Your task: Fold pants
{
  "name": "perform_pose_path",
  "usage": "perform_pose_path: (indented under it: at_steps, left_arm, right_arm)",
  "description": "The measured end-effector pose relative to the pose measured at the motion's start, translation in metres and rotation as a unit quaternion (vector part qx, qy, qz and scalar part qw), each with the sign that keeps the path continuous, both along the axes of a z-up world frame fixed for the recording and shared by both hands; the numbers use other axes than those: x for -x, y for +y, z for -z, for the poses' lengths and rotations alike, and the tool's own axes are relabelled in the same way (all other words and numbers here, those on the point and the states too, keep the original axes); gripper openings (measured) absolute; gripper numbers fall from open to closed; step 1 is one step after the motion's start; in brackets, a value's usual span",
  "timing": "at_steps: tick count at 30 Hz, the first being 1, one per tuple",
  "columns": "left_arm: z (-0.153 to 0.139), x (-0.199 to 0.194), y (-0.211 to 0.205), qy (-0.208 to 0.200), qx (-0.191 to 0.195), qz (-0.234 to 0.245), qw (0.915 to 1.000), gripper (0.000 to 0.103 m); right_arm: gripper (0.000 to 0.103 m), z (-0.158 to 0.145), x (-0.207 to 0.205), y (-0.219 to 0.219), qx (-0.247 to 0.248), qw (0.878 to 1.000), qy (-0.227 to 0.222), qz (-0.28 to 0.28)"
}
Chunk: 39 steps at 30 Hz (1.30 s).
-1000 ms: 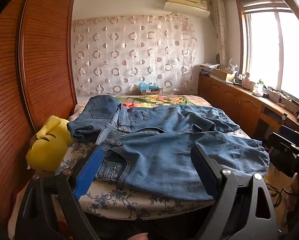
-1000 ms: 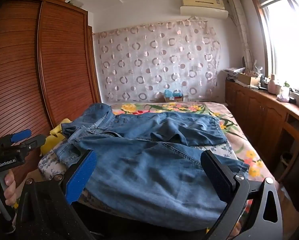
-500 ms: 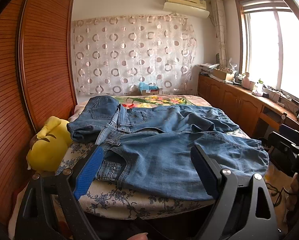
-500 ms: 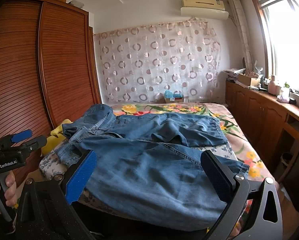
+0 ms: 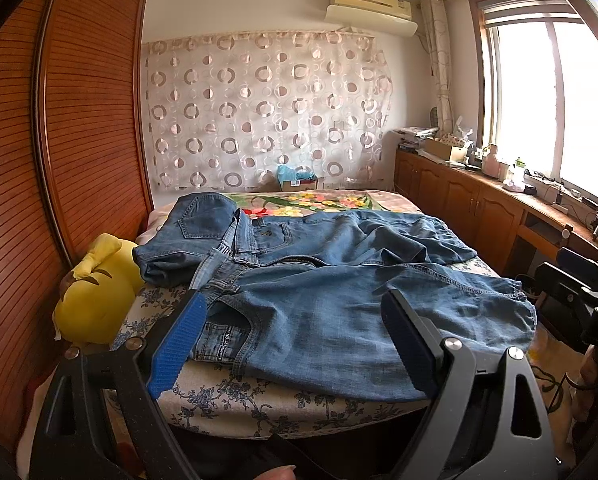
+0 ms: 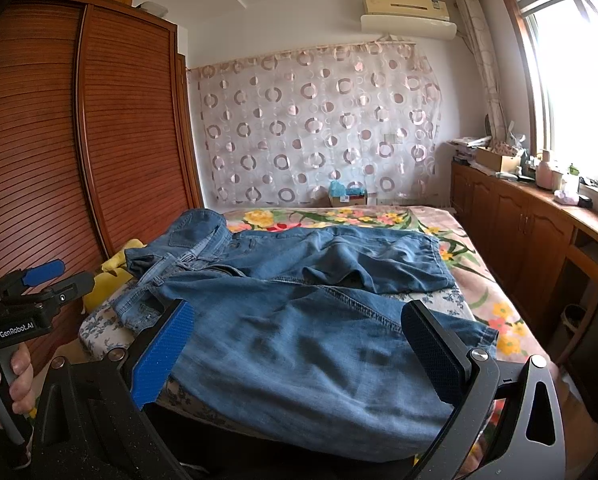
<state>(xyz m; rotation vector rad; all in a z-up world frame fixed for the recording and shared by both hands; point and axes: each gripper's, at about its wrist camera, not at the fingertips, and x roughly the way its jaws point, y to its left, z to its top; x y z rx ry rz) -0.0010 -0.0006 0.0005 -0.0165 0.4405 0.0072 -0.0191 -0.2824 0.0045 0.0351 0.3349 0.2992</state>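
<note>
Blue jeans (image 5: pixel 339 304) lie spread across the near end of the bed, waistband to the left, legs running right; they also show in the right wrist view (image 6: pixel 299 320). A second, folded pair of jeans (image 5: pixel 195 232) lies at the left behind them. My left gripper (image 5: pixel 295 344) is open and empty, held just before the waistband and near leg. My right gripper (image 6: pixel 299 352) is open and empty, held over the near leg at the bed's edge. The left gripper also shows at the left of the right wrist view (image 6: pixel 39 276).
The bed (image 5: pixel 259 404) has a floral cover. A yellow plush toy (image 5: pixel 95 304) sits at its left beside the wooden wardrobe (image 5: pixel 59 160). Wooden cabinets (image 5: pixel 479 208) with clutter run along the right under the window. A small box (image 5: pixel 295 180) sits at the far end.
Both grippers have shifted very slightly; the jeans have not moved and nothing was gripped.
</note>
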Motion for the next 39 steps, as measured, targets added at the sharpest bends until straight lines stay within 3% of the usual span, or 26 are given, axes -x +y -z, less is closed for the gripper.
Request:
perform_pose_path:
  at_steps: [39]
  left_arm:
    - [-0.0055,0.0039,-0.0080,-0.002,-0.002,0.000,1.0000,0.090]
  right_arm:
    - [0.103,-0.0025,0.0042,0.0001,-0.003,1.000,-0.003,-0.002]
